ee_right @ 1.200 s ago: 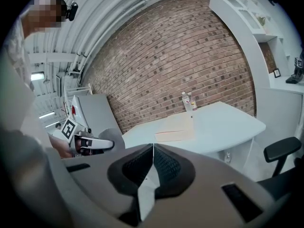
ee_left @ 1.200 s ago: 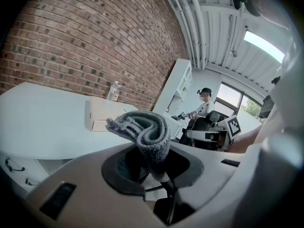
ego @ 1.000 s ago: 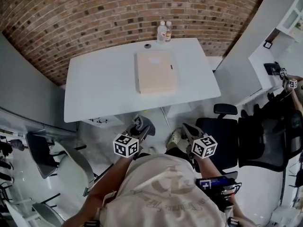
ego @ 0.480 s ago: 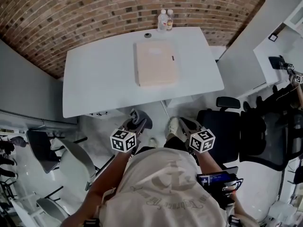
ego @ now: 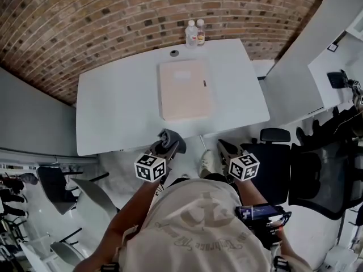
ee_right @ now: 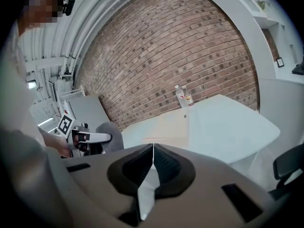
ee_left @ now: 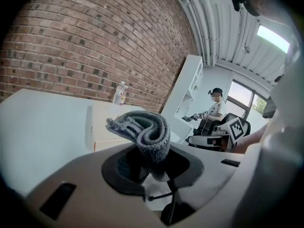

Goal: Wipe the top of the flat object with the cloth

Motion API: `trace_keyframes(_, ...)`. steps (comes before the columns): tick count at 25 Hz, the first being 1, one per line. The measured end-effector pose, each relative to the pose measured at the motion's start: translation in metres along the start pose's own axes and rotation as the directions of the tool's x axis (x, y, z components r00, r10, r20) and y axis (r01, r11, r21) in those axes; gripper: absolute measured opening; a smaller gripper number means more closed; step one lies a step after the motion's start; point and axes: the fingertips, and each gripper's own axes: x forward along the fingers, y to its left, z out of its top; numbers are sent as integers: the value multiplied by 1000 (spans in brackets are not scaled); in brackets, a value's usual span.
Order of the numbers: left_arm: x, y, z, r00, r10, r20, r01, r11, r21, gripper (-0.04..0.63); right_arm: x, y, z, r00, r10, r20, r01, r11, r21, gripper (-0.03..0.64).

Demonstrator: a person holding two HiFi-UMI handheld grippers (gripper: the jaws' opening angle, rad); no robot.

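Left gripper (ee_left: 151,167) is clamped on a bunched grey cloth (ee_left: 144,132); right gripper (ee_right: 153,165) is closed tight on nothing. Both hang just short of the white table (ego: 113,106) (by its near edge). At the table's middle lies the flat object (ego: 184,90), a pale beige slab that looks stiff enough to take pressure. The cloth looks soft, light and floppy, so it is best held by its gathered middle, leaving a fold free to wipe.

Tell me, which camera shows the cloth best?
The left gripper view: the cloth fills the middle, pinched in the jaws. The head view shows it small; the right gripper view, just a gray lump.
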Motion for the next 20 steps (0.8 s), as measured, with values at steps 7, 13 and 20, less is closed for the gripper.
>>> trace_keyframes(7,48,14,45,999,38,-4,-38,999,10,107,33,-43,42,999,50,8,-50,999,1,21)
trace_keyframes(13,81,16,70,997,76,-4,-76,997,-3,107,54,-73,61,995,101,-19,-101,995,5,22)
trace_keyframes(20,93,33,78,992,129,-5,-129,990,-61,107,78,-89,79,990,134,-46,-134,991,5,23)
